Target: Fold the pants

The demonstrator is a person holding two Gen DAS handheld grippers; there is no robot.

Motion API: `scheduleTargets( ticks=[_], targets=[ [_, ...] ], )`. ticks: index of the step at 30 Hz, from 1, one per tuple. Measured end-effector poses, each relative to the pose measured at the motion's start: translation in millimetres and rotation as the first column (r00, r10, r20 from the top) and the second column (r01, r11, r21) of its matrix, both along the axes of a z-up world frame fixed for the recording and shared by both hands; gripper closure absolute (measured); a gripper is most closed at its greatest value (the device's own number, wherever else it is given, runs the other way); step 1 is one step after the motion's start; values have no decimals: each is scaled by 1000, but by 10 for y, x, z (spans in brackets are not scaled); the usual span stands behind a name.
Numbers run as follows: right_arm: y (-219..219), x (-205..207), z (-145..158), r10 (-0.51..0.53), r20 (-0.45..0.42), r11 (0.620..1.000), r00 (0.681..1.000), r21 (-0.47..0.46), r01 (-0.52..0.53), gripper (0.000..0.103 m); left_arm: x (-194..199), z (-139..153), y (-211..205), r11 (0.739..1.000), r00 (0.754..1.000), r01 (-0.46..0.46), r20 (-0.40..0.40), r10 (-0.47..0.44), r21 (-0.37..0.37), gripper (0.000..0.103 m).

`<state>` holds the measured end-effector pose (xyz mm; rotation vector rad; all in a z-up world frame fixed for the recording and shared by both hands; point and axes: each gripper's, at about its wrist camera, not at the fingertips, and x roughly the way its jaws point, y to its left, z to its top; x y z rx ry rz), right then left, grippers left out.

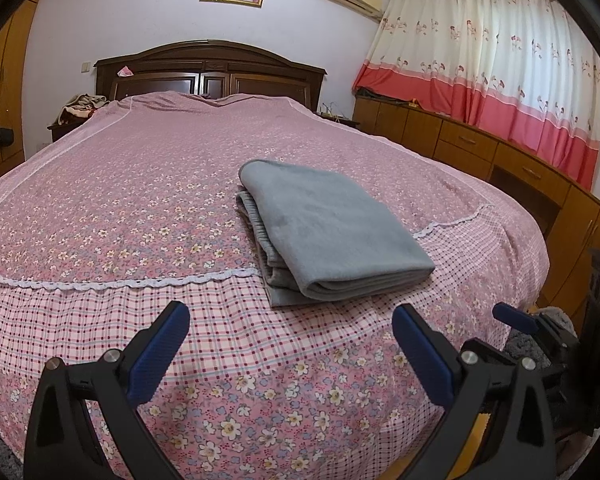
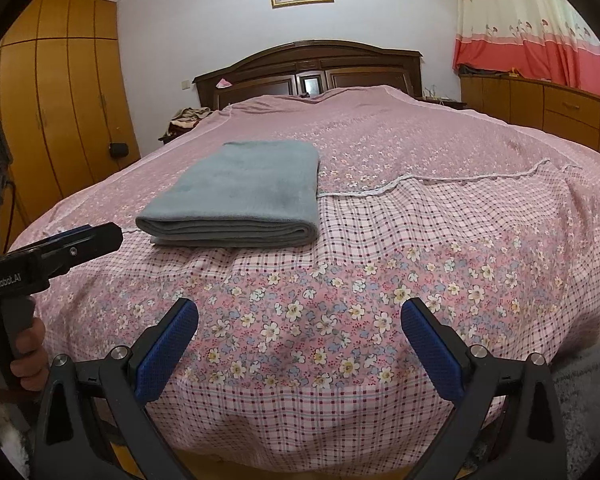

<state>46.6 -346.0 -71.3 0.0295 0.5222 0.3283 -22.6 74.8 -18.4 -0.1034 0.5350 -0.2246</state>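
Grey pants [image 1: 324,232] lie folded into a neat rectangular stack on the pink floral bedspread [image 1: 140,184], near the foot of the bed. They also show in the right wrist view [image 2: 240,196]. My left gripper [image 1: 290,320] is open and empty, held just short of the stack's near edge. My right gripper [image 2: 300,316] is open and empty over the foot of the bed, to the right of the stack. The left gripper also shows from the side at the left of the right wrist view [image 2: 96,236].
A dark wooden headboard [image 1: 208,68] stands at the far end. Wooden cabinets [image 1: 500,152] and red-and-cream curtains [image 1: 500,80] run along the right. A wooden wardrobe [image 2: 60,100] stands at the left. A bedside table with clothes [image 1: 80,108] is beside the headboard.
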Motion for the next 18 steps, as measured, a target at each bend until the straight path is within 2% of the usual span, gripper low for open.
scheduleTargets(
  ticks=[18],
  targets=[
    [4,10,-33,-2,-18,1000,1000,2,2,0,23,-33,-20,1000,1000,-7,-8,7,1,0]
  ],
)
